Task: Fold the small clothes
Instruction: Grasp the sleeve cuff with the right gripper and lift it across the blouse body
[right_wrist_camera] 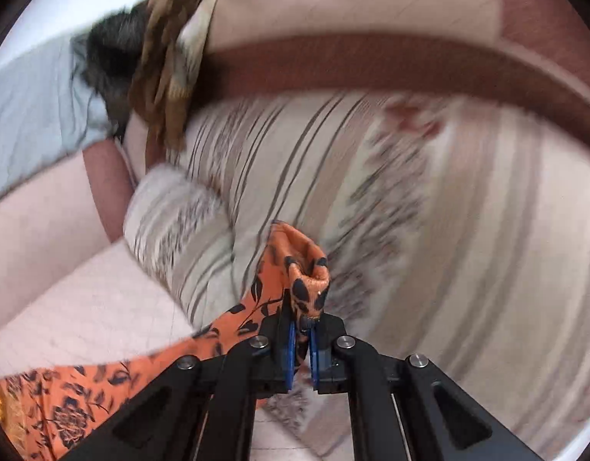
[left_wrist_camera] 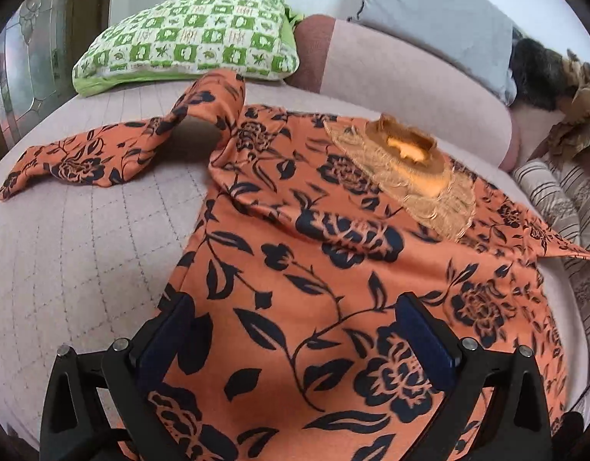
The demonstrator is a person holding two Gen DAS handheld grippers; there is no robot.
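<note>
Under my left hand-held gripper [left_wrist_camera: 295, 330], jaws spread wide and grasping nothing, lies the orange top with dark navy flowers [left_wrist_camera: 333, 253], flat on the pale pink quilted bed [left_wrist_camera: 83, 238]. My right hand-held gripper [right_wrist_camera: 302, 340] is clenched on its bunched sleeve end [right_wrist_camera: 304, 269]. Beyond: beige lace collar [left_wrist_camera: 410, 188], other sleeve [left_wrist_camera: 114, 153] flung left, striped beige pillow [right_wrist_camera: 333, 161], green-and-white checked pillow [left_wrist_camera: 191, 38].

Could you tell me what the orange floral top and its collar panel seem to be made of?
Orange floral top: apparently a soft, matte knit with a printed pattern; it drapes limply and bunches where the right claw pinches its sleeve. Collar panel: probably tan lace or crochet, judging by its scalloped, ridged texture.
</note>
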